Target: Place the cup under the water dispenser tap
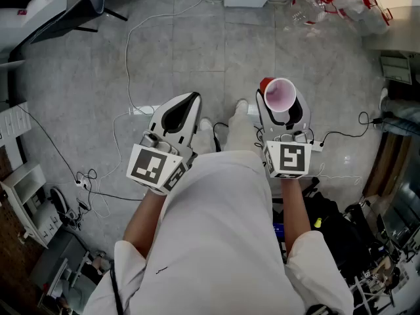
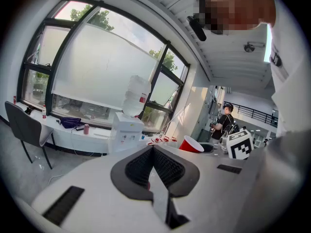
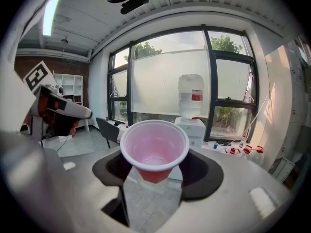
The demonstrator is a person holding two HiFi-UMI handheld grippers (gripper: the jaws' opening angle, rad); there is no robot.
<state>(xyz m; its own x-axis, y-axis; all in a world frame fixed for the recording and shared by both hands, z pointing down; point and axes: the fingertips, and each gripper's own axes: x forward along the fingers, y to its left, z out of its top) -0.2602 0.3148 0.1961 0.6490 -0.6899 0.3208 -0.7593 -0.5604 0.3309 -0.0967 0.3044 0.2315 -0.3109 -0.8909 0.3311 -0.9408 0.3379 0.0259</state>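
A red cup [image 1: 280,96] with a pale pink inside stands upright between the jaws of my right gripper [image 1: 281,107], which is shut on its body. In the right gripper view the cup [image 3: 154,149] fills the middle, its mouth toward the camera, with the gripper [image 3: 154,173] round its lower part. The white water dispenser [image 3: 192,126], a clear bottle on top, stands far ahead by the window. My left gripper [image 1: 190,101] is held level beside the right one; its black pads [image 2: 146,166] meet with nothing between them. The dispenser [image 2: 127,130] also shows in the left gripper view.
I stand on a grey tiled floor with white cables [image 1: 131,77] trailing across it. A dark chair [image 2: 24,125] and a low white counter [image 2: 77,135] run along the window. Bottles with red caps [image 1: 341,2] lie at the upper right. A person [image 2: 224,121] stands far off.
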